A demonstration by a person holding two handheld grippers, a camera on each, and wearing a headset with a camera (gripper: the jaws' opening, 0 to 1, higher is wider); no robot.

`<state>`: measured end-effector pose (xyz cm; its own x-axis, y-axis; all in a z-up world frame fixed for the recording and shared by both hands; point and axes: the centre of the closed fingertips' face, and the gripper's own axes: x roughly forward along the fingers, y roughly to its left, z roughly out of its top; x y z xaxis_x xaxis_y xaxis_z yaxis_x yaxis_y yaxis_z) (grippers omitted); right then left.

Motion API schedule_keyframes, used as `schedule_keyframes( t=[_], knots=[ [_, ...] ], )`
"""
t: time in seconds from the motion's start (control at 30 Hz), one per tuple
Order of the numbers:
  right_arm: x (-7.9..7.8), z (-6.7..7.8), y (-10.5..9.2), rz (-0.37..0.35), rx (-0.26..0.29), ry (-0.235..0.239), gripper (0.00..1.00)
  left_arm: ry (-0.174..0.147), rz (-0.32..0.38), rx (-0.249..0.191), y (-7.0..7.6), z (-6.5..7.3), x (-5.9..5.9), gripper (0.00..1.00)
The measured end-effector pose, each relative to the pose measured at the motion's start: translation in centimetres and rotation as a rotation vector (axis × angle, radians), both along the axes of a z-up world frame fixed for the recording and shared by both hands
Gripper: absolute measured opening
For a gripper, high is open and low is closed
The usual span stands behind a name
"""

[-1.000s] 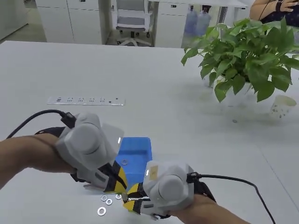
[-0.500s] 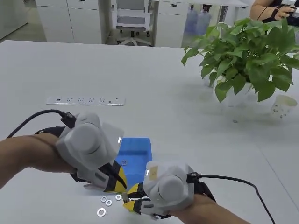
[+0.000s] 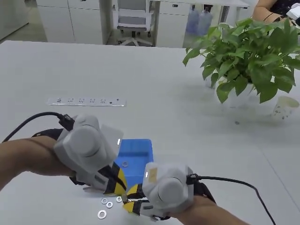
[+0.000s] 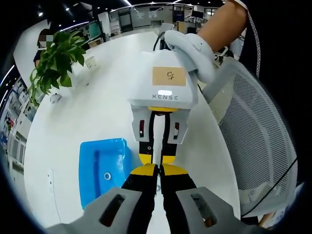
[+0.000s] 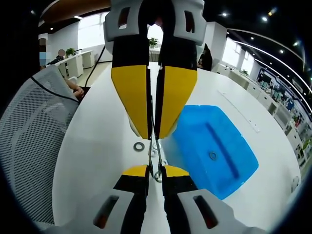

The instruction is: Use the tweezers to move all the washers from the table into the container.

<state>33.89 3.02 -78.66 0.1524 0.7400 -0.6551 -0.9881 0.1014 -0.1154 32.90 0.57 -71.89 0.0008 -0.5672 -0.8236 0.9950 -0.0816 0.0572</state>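
Note:
Low in the head view, the left gripper (image 3: 118,182) and the right gripper (image 3: 131,199) meet tip to tip. Thin metal tweezers (image 5: 154,136) run between the left gripper's yellow pads above and the right gripper (image 5: 155,171) below; both pairs of jaws stand nearly closed on them. In the left gripper view the tweezers (image 4: 157,146) pass from the left gripper (image 4: 156,170) into the facing white one. A ring sits at the right jaw tips, washer (image 5: 158,176). Several loose washers (image 3: 109,204) lie on the table beside the tips. The blue container (image 3: 138,149) holds one washer (image 3: 124,163).
A white power strip (image 3: 86,101) lies further back on the left. A potted plant (image 3: 248,51) and a paper cup (image 3: 283,107) stand at the back right. A mesh chair (image 5: 29,146) sits at the table's edge.

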Motion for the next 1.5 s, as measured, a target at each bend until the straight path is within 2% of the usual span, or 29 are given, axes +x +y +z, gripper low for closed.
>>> schedule_keyframes(
  t=[0.1, 0.37, 0.47, 0.73, 1.5],
  knots=[
    [0.0, -0.3, 0.0, 0.001, -0.007, 0.008, 0.12, 0.002, 0.001, 0.008, 0.1, -0.3, 0.0, 0.06],
    [0.1, -0.1, -0.1, -0.011, 0.003, 0.012, 0.13, 0.015, 0.02, -0.007, -0.3, -0.3, 0.5, 0.06],
    [-0.1, 0.0, -0.1, -0.021, 0.015, 0.035, 0.16, 0.022, 0.034, -0.005, -0.4, -0.2, 0.9, 0.06],
    [0.3, 0.3, 0.0, -0.049, 0.039, 0.046, 0.16, 0.016, 0.04, -0.001, -0.3, -0.3, 1.5, 0.06],
    [0.4, 0.3, -0.2, -0.09, 0.037, 0.076, 0.08, 0.017, 0.027, 0.003, -0.5, -0.5, 1.1, 0.06]
  ],
)
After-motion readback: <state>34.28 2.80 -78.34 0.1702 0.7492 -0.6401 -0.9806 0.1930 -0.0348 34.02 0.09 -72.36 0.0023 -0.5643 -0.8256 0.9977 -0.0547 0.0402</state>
